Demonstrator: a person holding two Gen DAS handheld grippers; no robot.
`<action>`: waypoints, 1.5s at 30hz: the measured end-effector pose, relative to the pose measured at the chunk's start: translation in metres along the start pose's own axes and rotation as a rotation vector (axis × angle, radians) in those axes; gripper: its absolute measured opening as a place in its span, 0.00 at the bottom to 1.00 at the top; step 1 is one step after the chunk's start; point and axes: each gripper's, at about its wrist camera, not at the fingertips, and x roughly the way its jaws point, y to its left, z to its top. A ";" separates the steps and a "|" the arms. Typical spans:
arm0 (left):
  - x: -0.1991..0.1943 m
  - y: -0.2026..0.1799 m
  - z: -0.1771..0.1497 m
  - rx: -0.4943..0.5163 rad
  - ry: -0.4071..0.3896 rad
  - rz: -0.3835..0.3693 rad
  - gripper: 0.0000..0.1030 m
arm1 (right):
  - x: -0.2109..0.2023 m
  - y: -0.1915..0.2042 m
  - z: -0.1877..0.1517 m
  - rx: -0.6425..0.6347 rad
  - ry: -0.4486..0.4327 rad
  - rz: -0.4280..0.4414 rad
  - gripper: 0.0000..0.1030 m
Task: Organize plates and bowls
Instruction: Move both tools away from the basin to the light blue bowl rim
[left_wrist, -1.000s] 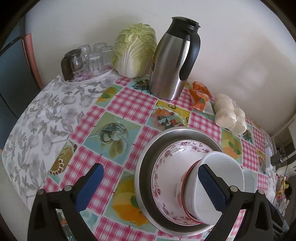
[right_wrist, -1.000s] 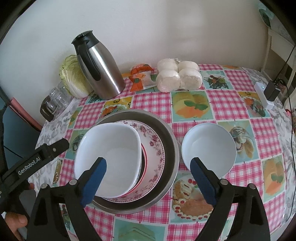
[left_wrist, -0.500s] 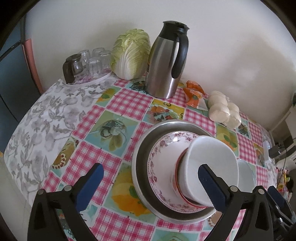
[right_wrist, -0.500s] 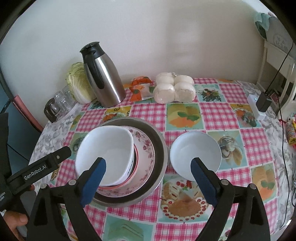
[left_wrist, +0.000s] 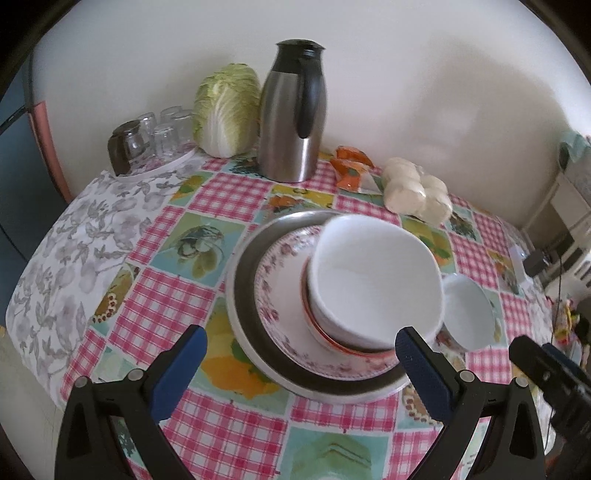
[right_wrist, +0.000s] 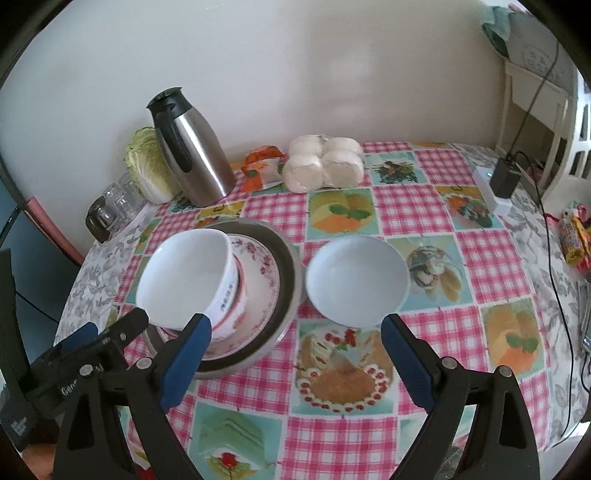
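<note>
On the checkered tablecloth (right_wrist: 406, 199) near the middle of the table, a stack of dishes is sitting: a big metal plate (left_wrist: 243, 314) at the bottom, a floral plate (left_wrist: 280, 291) on top of that, then a red-rimmed bowl (left_wrist: 314, 325), and a big white bowl (left_wrist: 373, 280) nesting in it and tilting a bit. Just to the right of the stack, a small white bowl (right_wrist: 356, 277) is sitting on its own on the cloth, right beside the metal plate's rim; can't tell if they're actually touching.

The left gripper (left_wrist: 301, 354) is hovering on the near side of the stack with its blue fingers (left_wrist: 181, 362) spread wide, holding nothing. The right gripper (right_wrist: 295, 343) is doing pretty much the same thing, jaws wide apart and empty, sitting near the gap between the stack and the small bowl. You can see part of the left gripper poking into the right wrist view at the lower left.

Along the far wall, a steel thermos jug (left_wrist: 293, 114) is standing upright, with a cabbage (left_wrist: 227, 110) to its left and some upside-down glasses (left_wrist: 155, 133) on a tray further left. To the right of the jug, an orange packet (left_wrist: 351, 170) and a bag of white buns (right_wrist: 323, 162) are lying on the cloth. A charger with a cable (right_wrist: 504, 179) is sitting at the far right edge.
</note>
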 end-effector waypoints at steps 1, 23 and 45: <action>-0.001 -0.002 -0.002 0.006 -0.004 -0.001 1.00 | -0.001 -0.004 -0.001 0.005 0.001 -0.001 0.91; -0.015 -0.081 -0.023 0.137 -0.044 -0.172 1.00 | -0.013 -0.088 -0.013 0.158 -0.011 -0.045 0.91; 0.023 -0.152 0.000 0.203 0.062 -0.254 0.82 | 0.024 -0.137 -0.003 0.197 0.059 -0.118 0.91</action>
